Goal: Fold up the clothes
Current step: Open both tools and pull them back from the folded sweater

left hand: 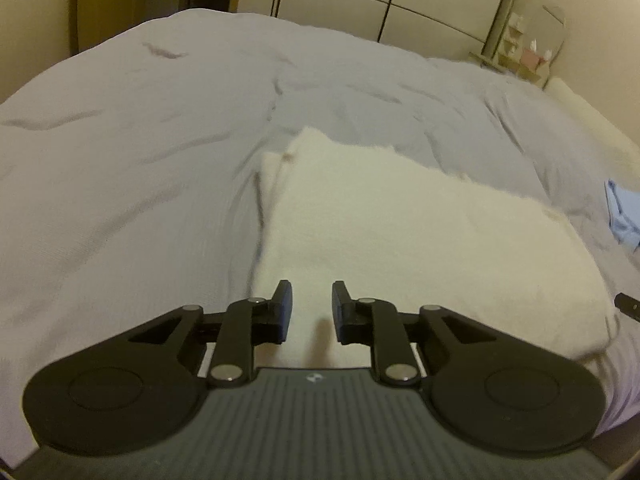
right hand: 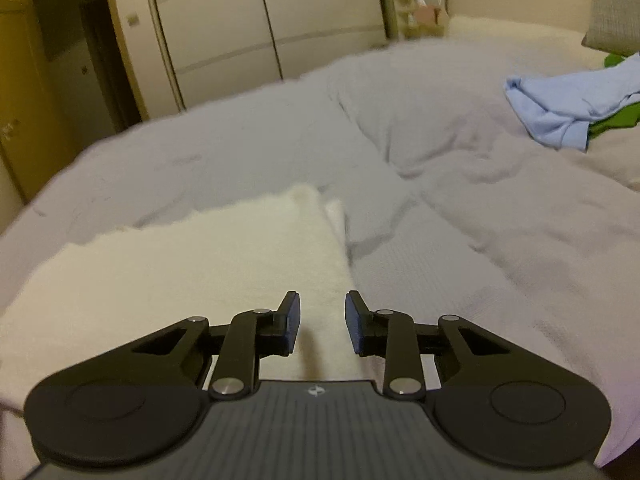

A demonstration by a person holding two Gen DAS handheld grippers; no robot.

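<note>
A white fuzzy garment (left hand: 400,232) lies folded into a rough rectangle on the pale grey duvet (left hand: 120,140). My left gripper (left hand: 312,312) hovers open over its near left corner, nothing between the fingers. In the right wrist view the same white garment (right hand: 180,256) spreads to the left, and my right gripper (right hand: 322,322) stands open above its near right edge, holding nothing. The tip of the right gripper (left hand: 628,304) peeks in at the right edge of the left wrist view.
A crumpled light blue garment (right hand: 568,100) lies on a green one (right hand: 612,116) at the far right of the bed (right hand: 480,220). White wardrobe doors (right hand: 240,20) stand beyond the bed, and a small shelf with items (left hand: 528,56) sits in the corner.
</note>
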